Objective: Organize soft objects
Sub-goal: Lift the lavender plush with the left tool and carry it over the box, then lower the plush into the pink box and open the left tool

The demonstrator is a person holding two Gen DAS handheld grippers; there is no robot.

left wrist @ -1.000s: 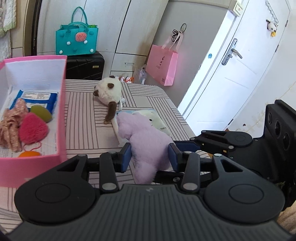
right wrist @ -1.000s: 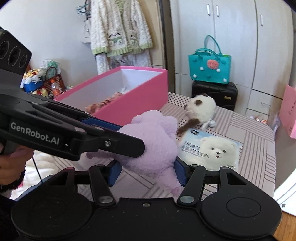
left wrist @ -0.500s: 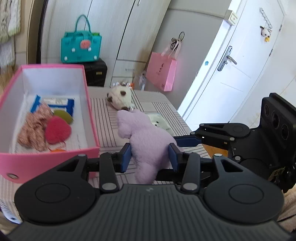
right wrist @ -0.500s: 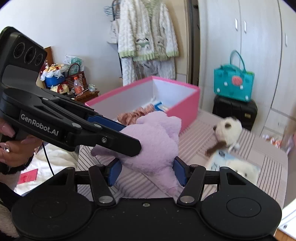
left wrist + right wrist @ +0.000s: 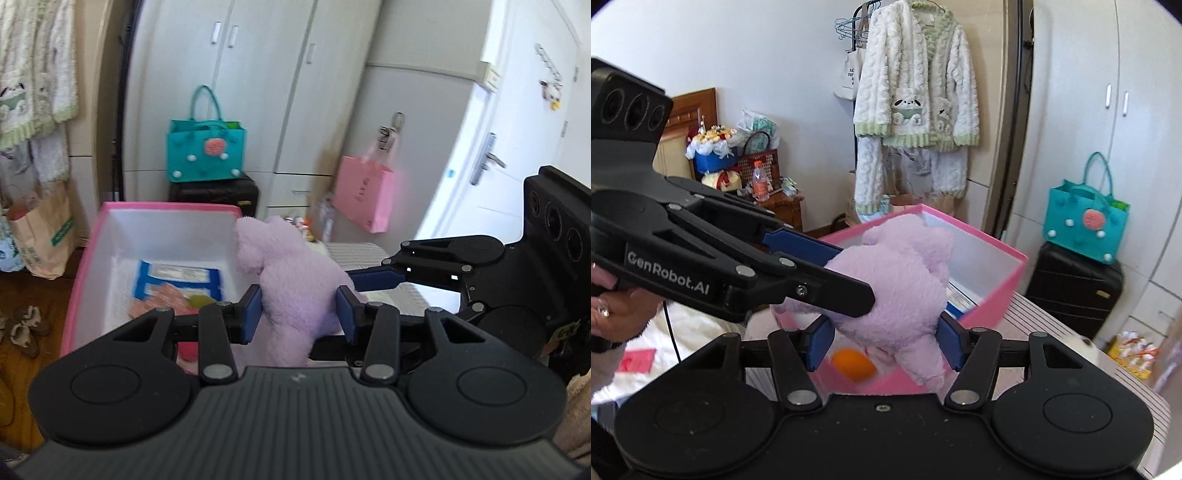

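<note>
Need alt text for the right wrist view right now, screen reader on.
Both grippers clamp a purple plush toy above the open pink box: right gripper from below, left gripper from the left. An orange ball lies in the box.

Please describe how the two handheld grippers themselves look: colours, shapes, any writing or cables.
Both are matte black plastic. The left gripper and the right gripper have blue ribbed pads, linkage arms with silver rivets, and two round discs on a ribbed base. The left one's side reads "GenRobot.AI" in white; three round lenses sit on top, and a thin black cable hangs below. The hand wears a ring.
</note>
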